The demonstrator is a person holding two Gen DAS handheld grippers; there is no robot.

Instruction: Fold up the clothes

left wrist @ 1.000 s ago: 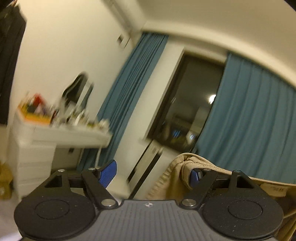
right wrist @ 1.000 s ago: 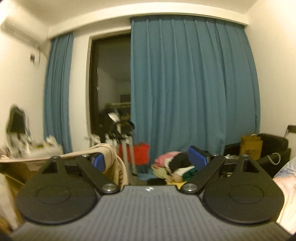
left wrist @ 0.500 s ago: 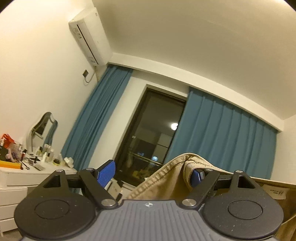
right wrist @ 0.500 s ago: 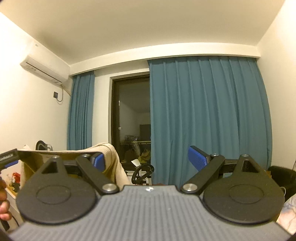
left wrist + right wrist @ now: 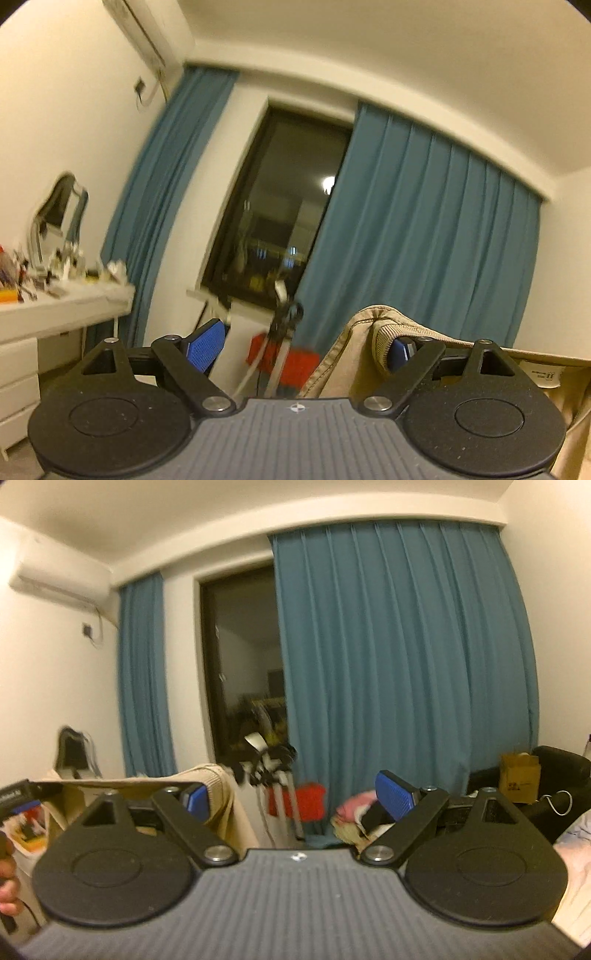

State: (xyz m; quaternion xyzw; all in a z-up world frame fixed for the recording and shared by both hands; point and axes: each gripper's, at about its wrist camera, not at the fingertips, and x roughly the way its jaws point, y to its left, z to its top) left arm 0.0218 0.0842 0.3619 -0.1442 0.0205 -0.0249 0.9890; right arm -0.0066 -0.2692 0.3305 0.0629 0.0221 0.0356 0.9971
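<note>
A beige garment [image 5: 354,354] with a ribbed hem and a white label hangs in the air between my two grippers. In the left wrist view it is draped over the right fingertip [image 5: 400,349] of my left gripper [image 5: 303,347]. That gripper's jaws are opening, and the left pad is bare with nothing pinched. In the right wrist view the same garment [image 5: 218,786] lies over the left fingertip [image 5: 195,799] of my right gripper [image 5: 293,797]. Its jaws stand wide and its right pad is bare. A hand [image 5: 7,882] on the other gripper shows at the far left.
Blue curtains [image 5: 399,664] flank a dark window [image 5: 280,206]. A white dresser [image 5: 62,299] with clutter and a mirror stands on the left. A stand [image 5: 280,775] and a red box [image 5: 306,801] sit by the window, near a clothes pile [image 5: 354,808], a cardboard box [image 5: 517,779] and bedding [image 5: 576,834].
Both grippers have risen with the beige garment still hooked over one finger of each. Both views tipped up toward the ceiling and came back down. The left jaws look slightly wider.
</note>
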